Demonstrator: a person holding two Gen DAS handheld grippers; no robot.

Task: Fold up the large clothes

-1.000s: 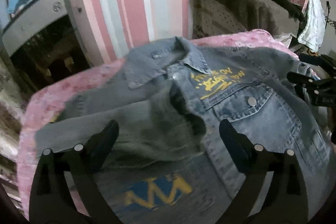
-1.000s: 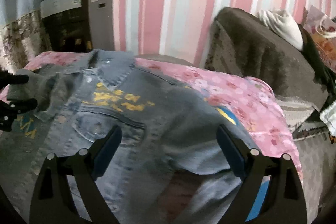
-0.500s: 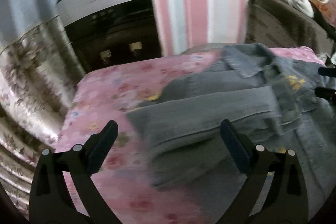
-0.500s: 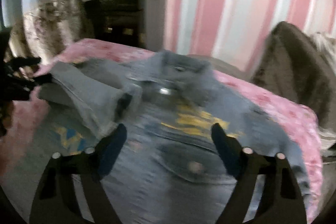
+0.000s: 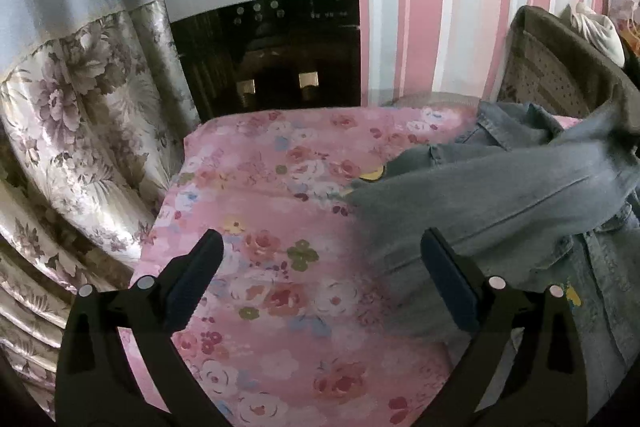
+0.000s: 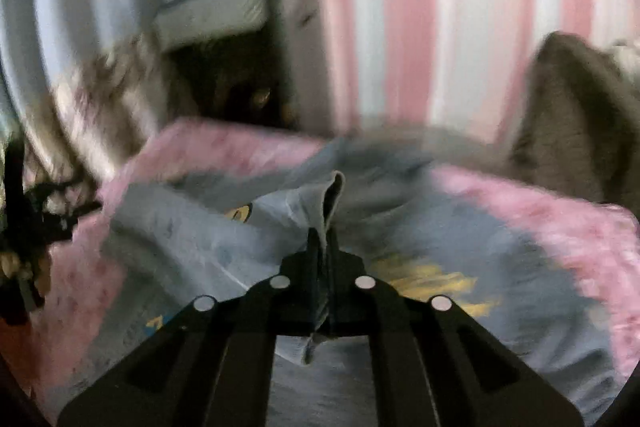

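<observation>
A blue denim jacket (image 5: pixel 520 195) with yellow print lies on a pink floral bedcover (image 5: pixel 280 187); its grey sleeve is folded across the body. My left gripper (image 5: pixel 320 287) hangs open over the bare cover, left of the jacket, with nothing between its fingers. In the blurred right wrist view my right gripper (image 6: pixel 323 251) is shut on a pinched fold of the denim jacket (image 6: pixel 320 203), which stands up between the jaws. The left gripper (image 6: pixel 44 211) shows dimly at that view's left edge.
A silver and black water dispenser (image 5: pixel 264 27) stands behind the bed against a pink striped wall. A floral curtain (image 5: pixel 80 131) hangs at the left. A brown draped sofa (image 5: pixel 560 67) with a white cloth on top is at the right.
My left gripper has swung left off the jacket to over the bare cover. My right gripper has moved left over the jacket and shut on a fold of denim.
</observation>
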